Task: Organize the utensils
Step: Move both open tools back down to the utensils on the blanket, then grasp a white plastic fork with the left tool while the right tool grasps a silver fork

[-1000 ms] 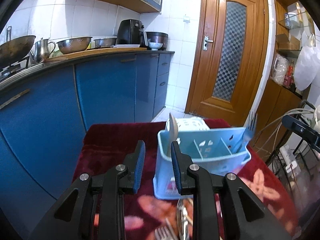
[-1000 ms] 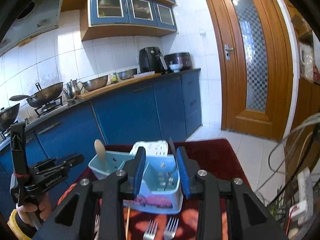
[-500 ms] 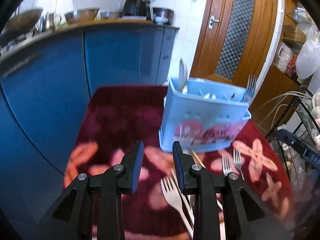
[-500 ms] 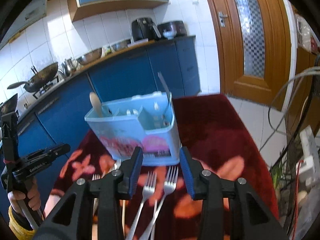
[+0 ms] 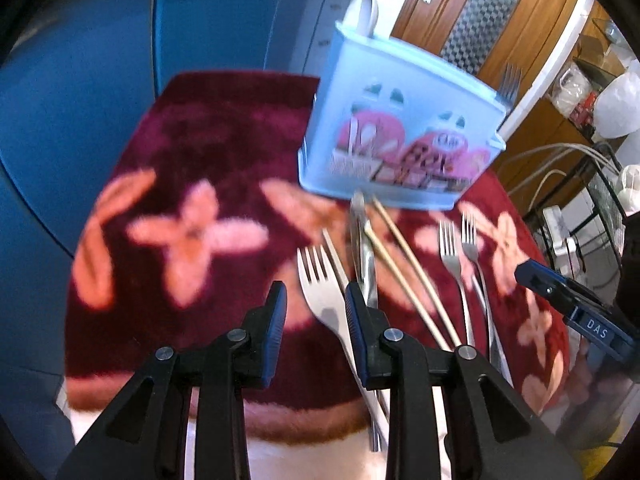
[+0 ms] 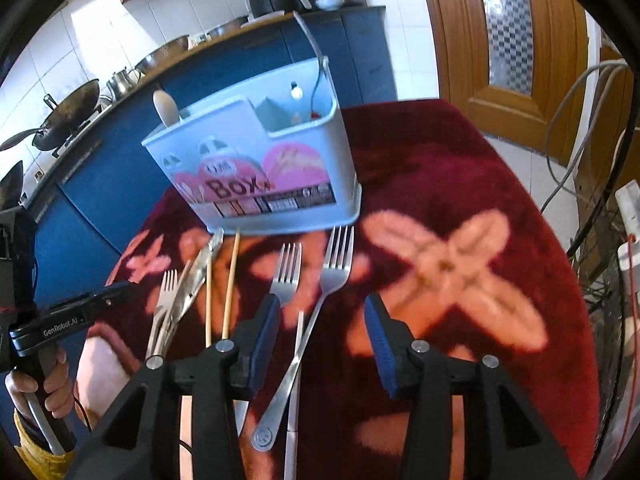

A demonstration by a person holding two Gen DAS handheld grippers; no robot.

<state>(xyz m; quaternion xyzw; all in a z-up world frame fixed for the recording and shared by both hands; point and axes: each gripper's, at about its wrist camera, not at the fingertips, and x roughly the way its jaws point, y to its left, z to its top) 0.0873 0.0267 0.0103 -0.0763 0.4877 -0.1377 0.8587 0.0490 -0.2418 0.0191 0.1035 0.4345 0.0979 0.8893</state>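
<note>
A light blue utensil caddy (image 5: 400, 128) (image 6: 260, 160) stands on a dark red flowered cloth (image 5: 192, 148) (image 6: 440, 184). A pale spoon (image 5: 366, 12) (image 6: 164, 106) and a fork (image 5: 510, 80) stand in it. In front of it lie a pale fork (image 5: 320, 292) (image 6: 168, 292), a knife (image 5: 362, 248) (image 6: 200, 272), chopsticks (image 5: 400, 252) (image 6: 230, 280) and two metal forks (image 5: 452, 248) (image 6: 338, 260). My left gripper (image 5: 314, 312) is open above the pale fork. My right gripper (image 6: 320, 320) hangs over the two metal forks, its jaws opening, gripping nothing.
Blue kitchen cabinets (image 5: 120, 60) run along the far and left sides of the table. A wooden door (image 6: 500, 40) is behind. Cables and a wire rack (image 5: 600, 200) crowd the right edge. A hand (image 6: 24, 384) holds the left gripper's handle.
Both grippers sank and tipped down toward the cloth, so the loose utensils in front of the caddy came into view. The right jaws widened.
</note>
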